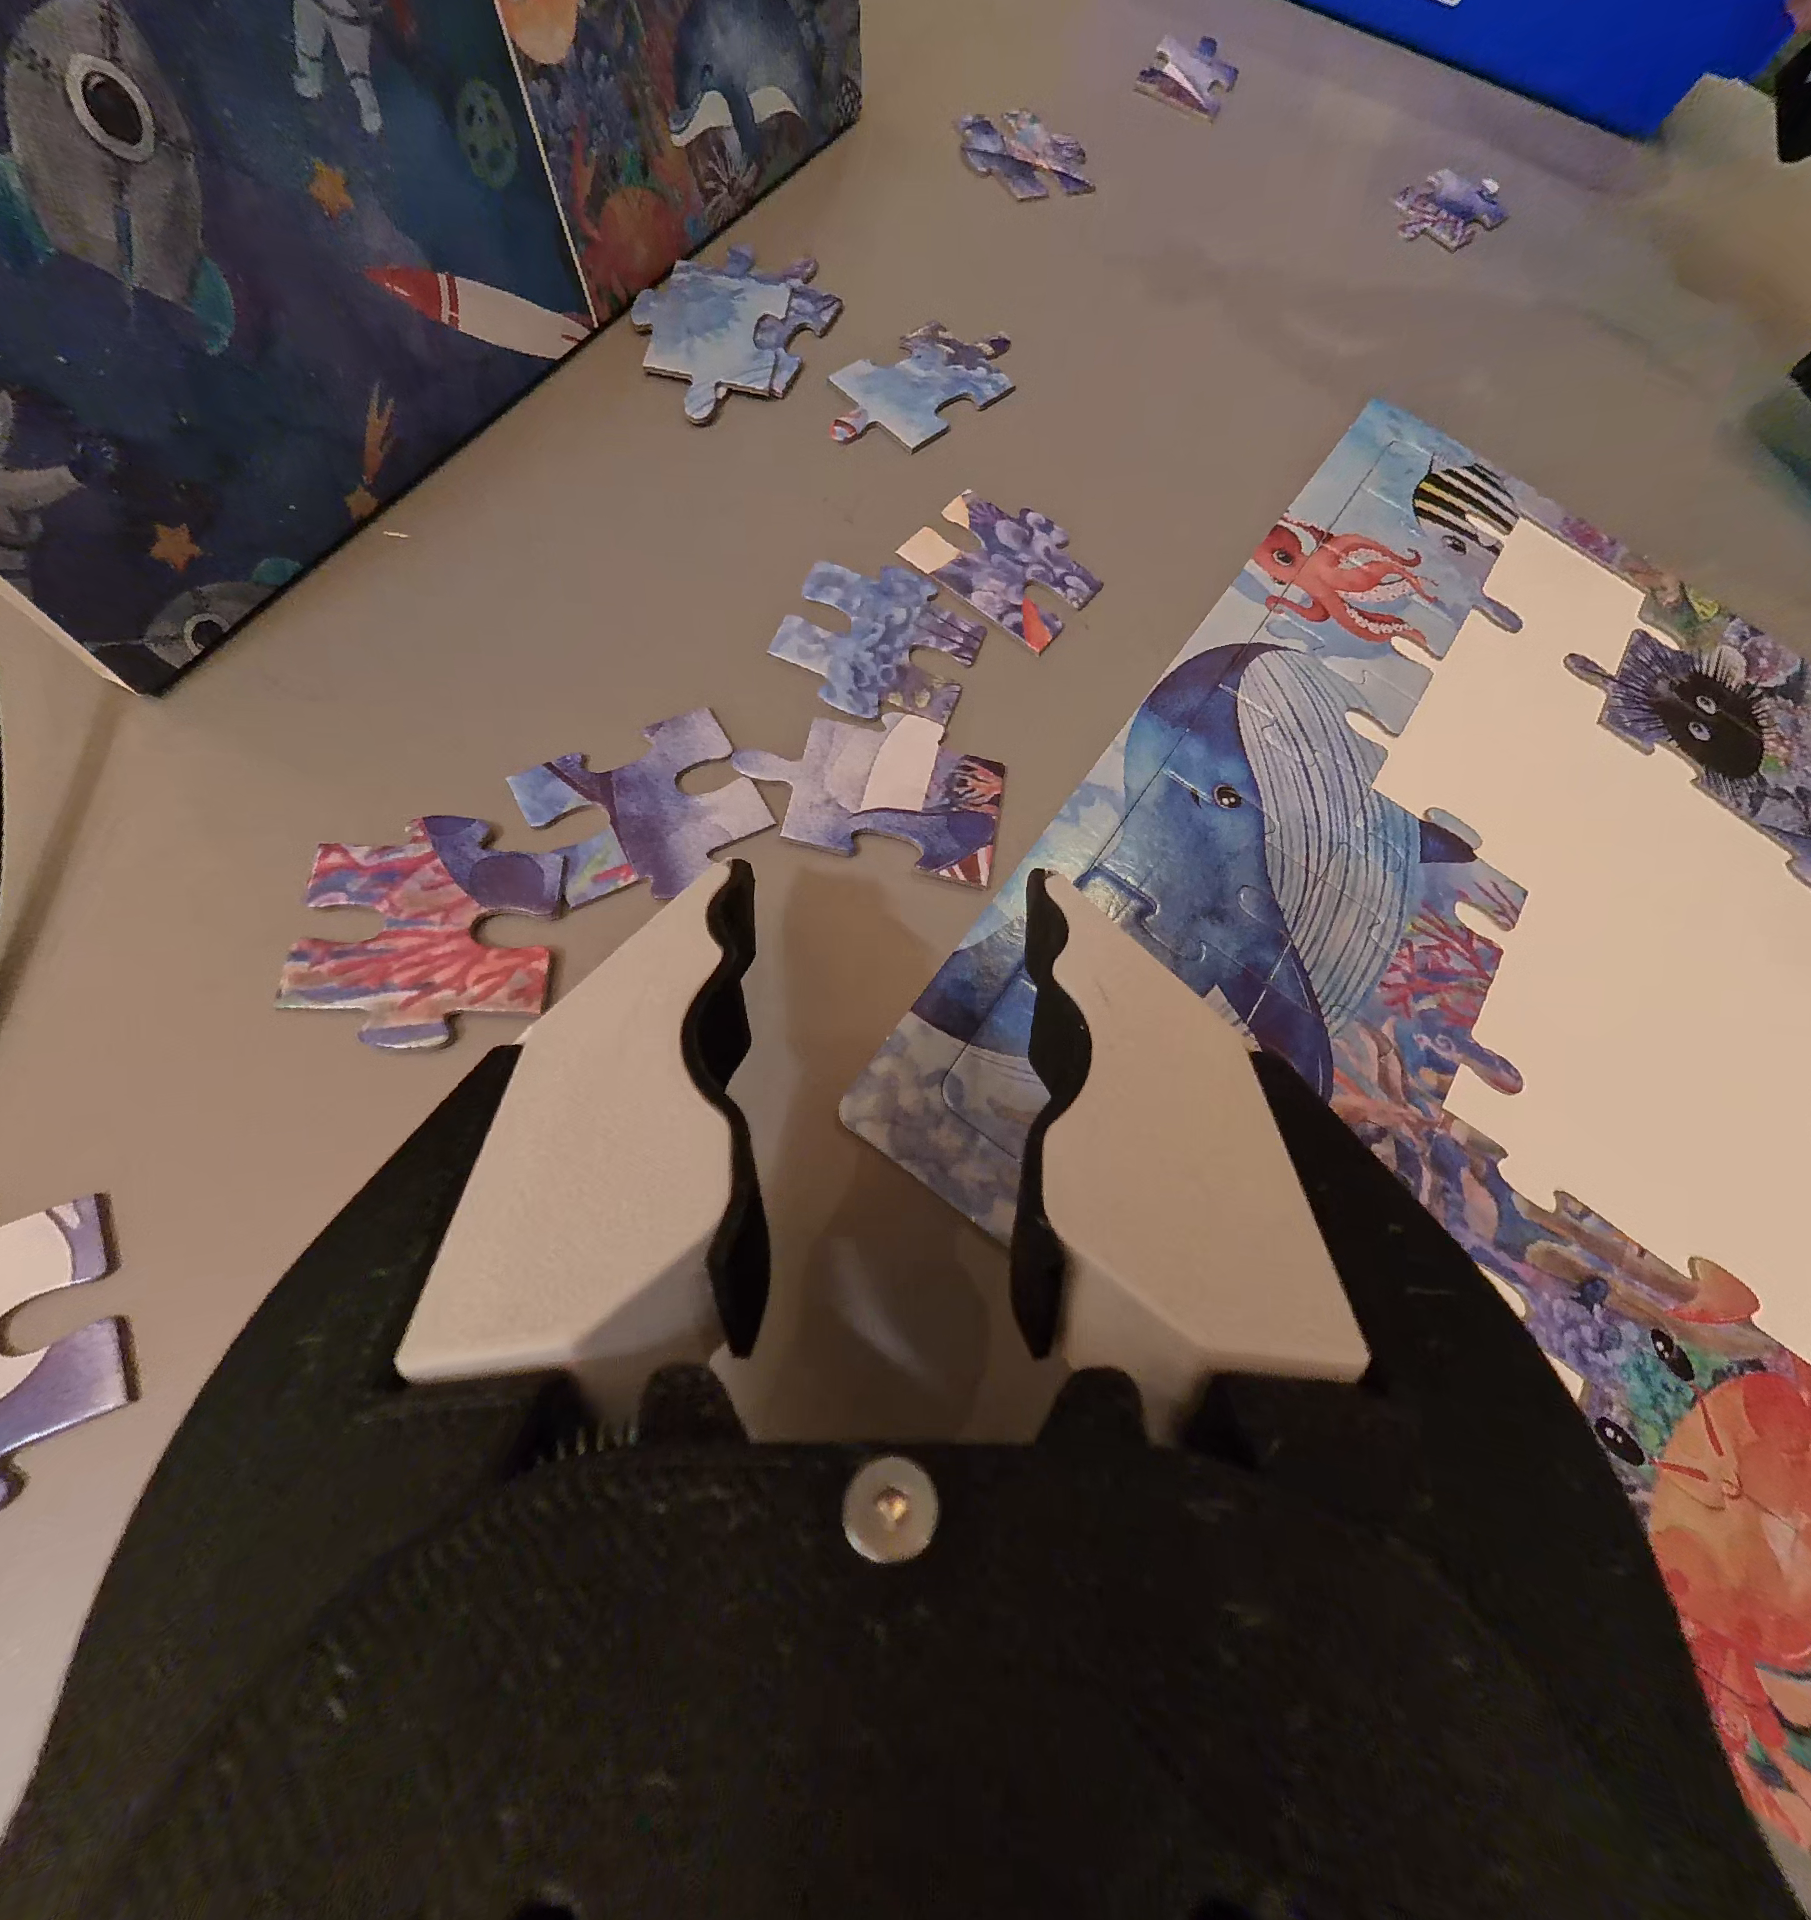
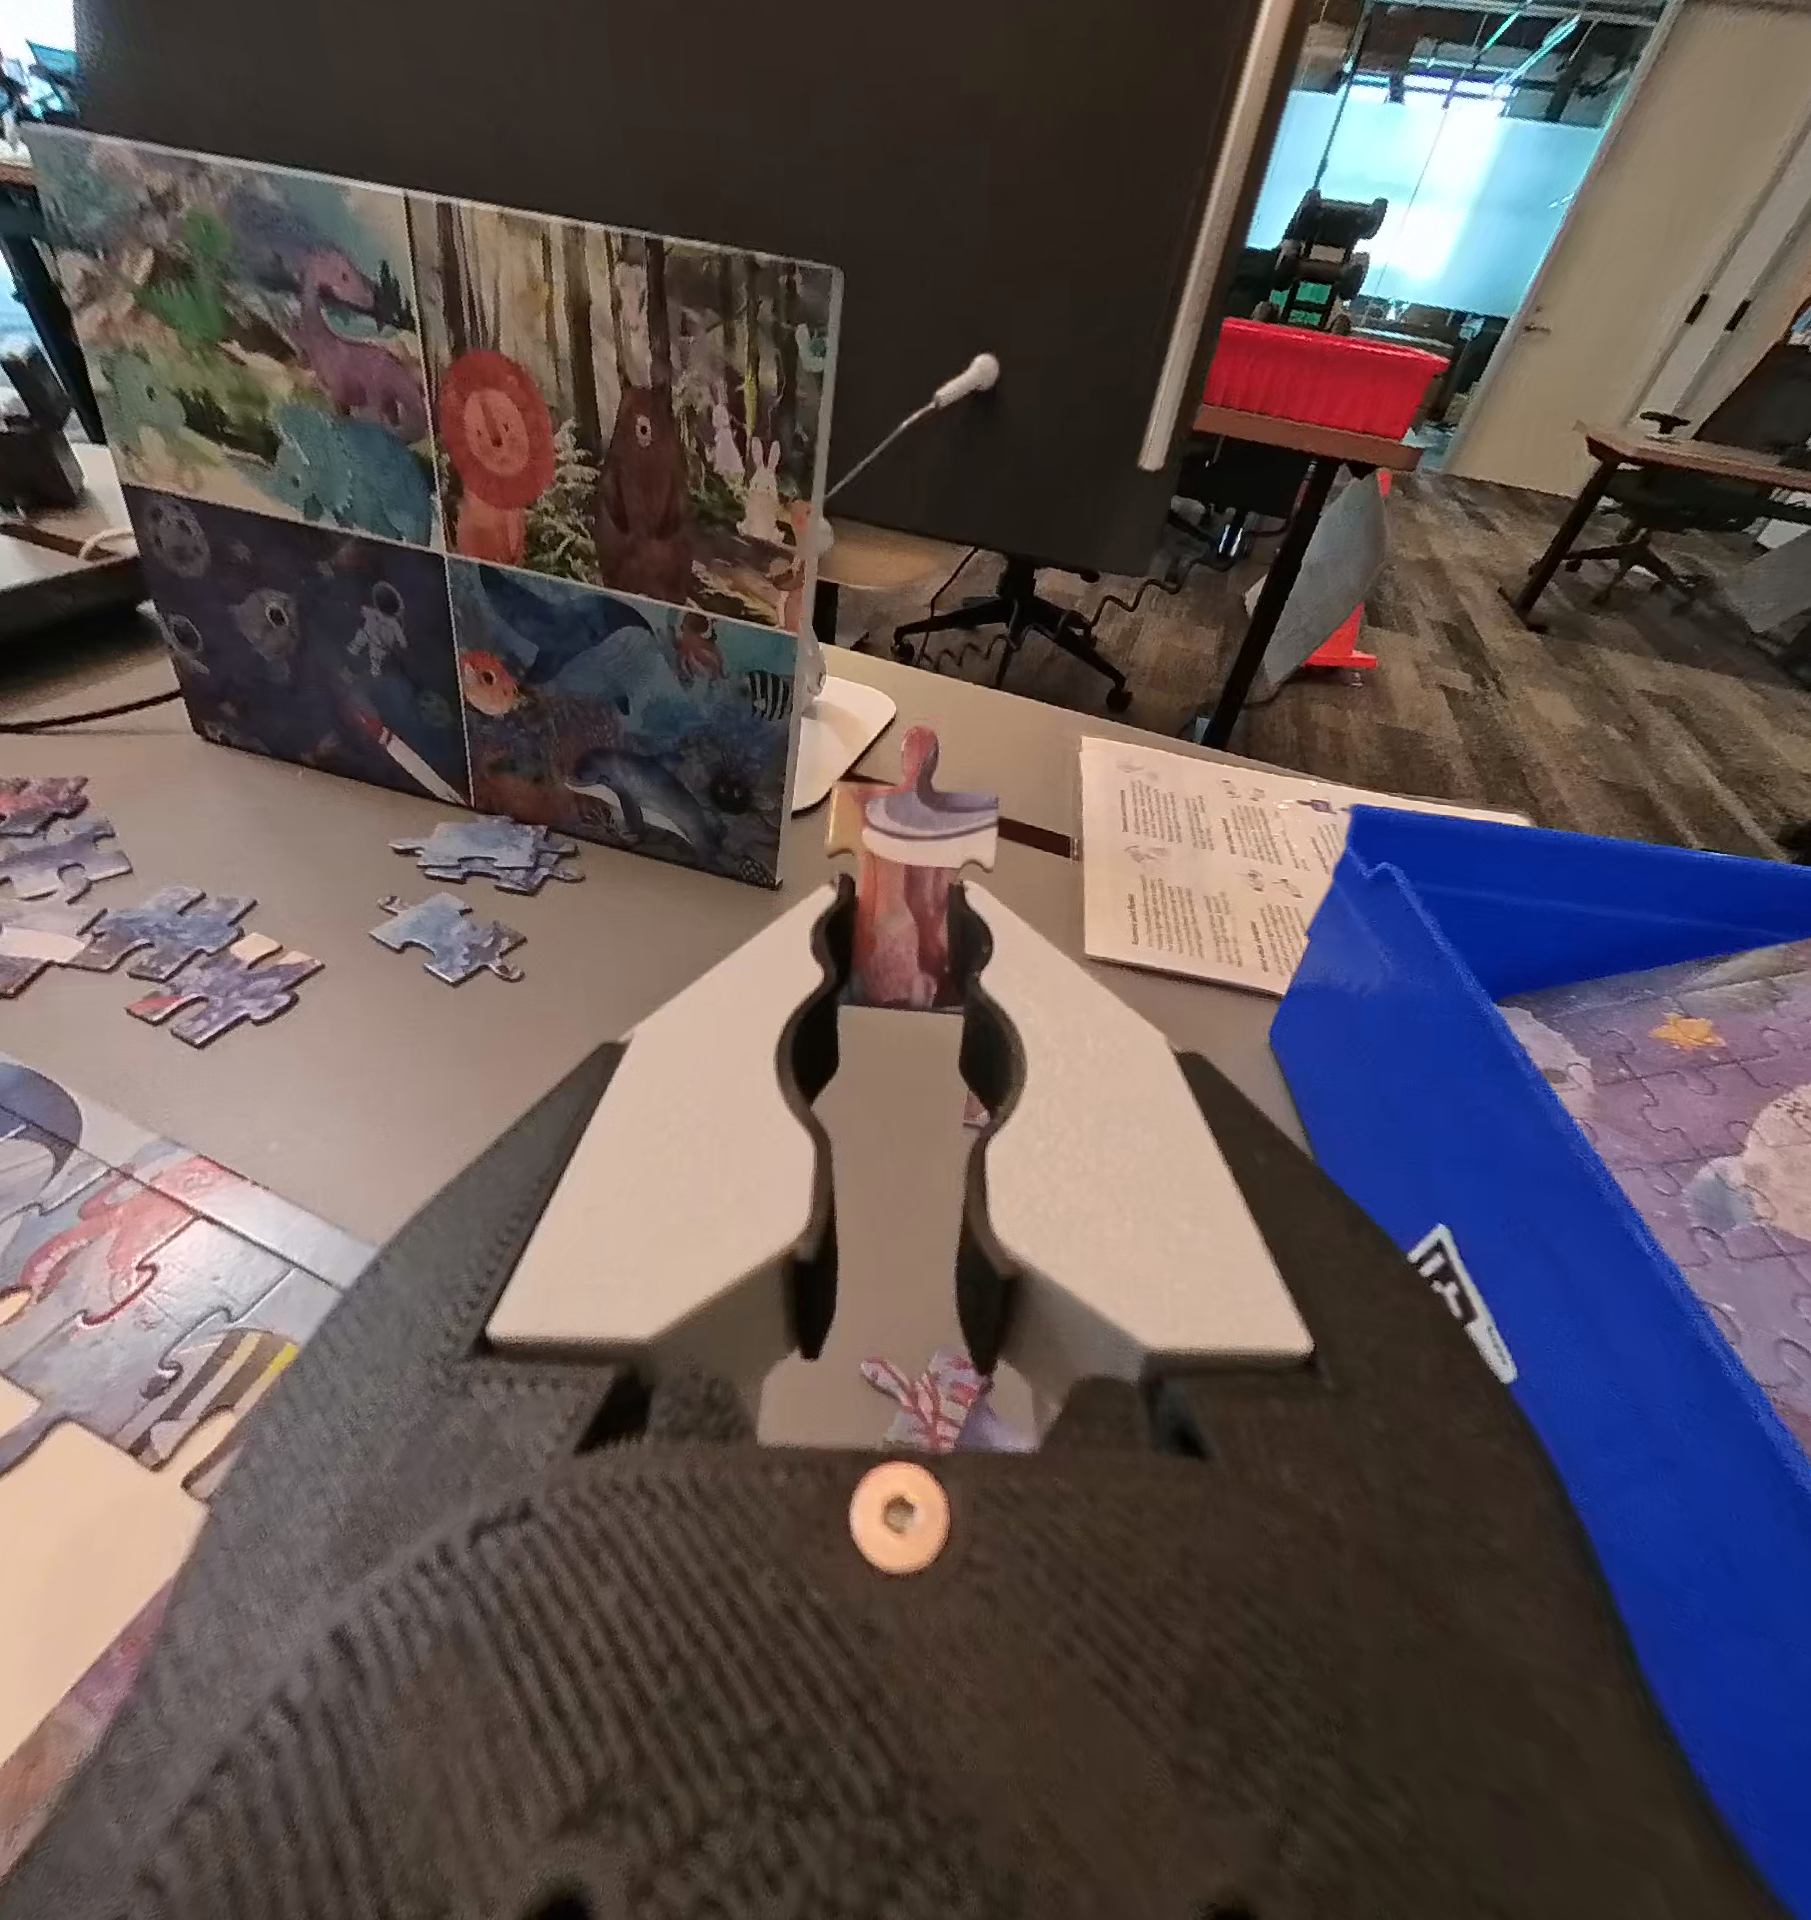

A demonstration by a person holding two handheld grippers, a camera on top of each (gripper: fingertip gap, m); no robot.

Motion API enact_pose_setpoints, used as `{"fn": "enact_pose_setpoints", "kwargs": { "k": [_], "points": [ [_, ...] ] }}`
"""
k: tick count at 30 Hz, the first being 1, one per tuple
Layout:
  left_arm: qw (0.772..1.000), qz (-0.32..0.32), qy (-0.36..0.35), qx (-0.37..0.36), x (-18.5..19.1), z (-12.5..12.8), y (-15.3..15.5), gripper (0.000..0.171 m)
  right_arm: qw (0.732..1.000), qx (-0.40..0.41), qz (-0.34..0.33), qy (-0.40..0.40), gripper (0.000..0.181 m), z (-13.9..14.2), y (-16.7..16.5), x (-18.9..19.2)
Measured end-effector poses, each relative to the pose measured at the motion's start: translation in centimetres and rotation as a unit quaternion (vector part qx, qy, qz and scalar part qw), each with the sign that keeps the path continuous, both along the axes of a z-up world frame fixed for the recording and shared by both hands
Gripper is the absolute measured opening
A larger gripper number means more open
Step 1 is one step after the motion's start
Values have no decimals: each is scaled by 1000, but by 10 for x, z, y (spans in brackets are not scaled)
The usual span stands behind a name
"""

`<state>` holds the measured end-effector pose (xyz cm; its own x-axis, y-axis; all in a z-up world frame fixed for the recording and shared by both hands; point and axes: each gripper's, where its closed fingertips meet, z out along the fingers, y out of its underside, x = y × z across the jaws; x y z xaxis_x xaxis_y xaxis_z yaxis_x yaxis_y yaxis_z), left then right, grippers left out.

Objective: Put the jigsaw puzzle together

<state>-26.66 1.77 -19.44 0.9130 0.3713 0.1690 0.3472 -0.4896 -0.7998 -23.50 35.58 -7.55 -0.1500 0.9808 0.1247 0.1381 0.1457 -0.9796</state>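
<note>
Right wrist view shows the right tongs (image 2: 903, 914) closed on a pink-and-purple cardboard jigsaw piece (image 2: 916, 831), held upright with its knob poking above the tips. Down to the left of them lies the half-built sea-scene puzzle on its white backing board (image 2: 101, 1226). I reckon the piece needs turning flat and lining up knob to socket before it is pressed in, low and gently, so the joined pieces do not shift.

Left tongs (image 1: 885, 883) hang wide open and empty above the grey table (image 1: 257, 1143), with the whale part of the puzzle (image 1: 1244, 831) just to their right and loose blue and pink pieces (image 1: 652, 800) ahead and to their left. They could steady the board.

Much of the held piece is hidden between the fingers, so its full outline is unclear. Which gap it belongs in I cannot tell; the board's far edge is cut off in both views.
</note>
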Motion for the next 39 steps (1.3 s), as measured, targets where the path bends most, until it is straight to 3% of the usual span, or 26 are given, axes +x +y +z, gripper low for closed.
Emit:
{"fn": "enact_pose_setpoints", "kwargs": {
  "k": [11, 21, 26, 31, 39],
  "points": [
    [1000, 1, 4, 3, 0, 2, 0, 50, 999, -25, 24, -17, 16, -9, -10, -5],
    [995, 46, 73, 49, -18, 33, -15, 47, 995, -7, 53, -90, 16, -42, -29, -14],
    [992, 68, 100, 36, -29, 31, -23, 45, 988, -12, 106, -109, 16, -58, -65, -20],
    [987, 94, 127, 21, -39, 29, -31, 45, 972, 21, 168, -165, 16, -91, -111, -20],
    [956, 170, 238, 23, -58, 51, -52, 39, 965, 30, 190, -177, 16, -99, -128, -18]
  ]
}}
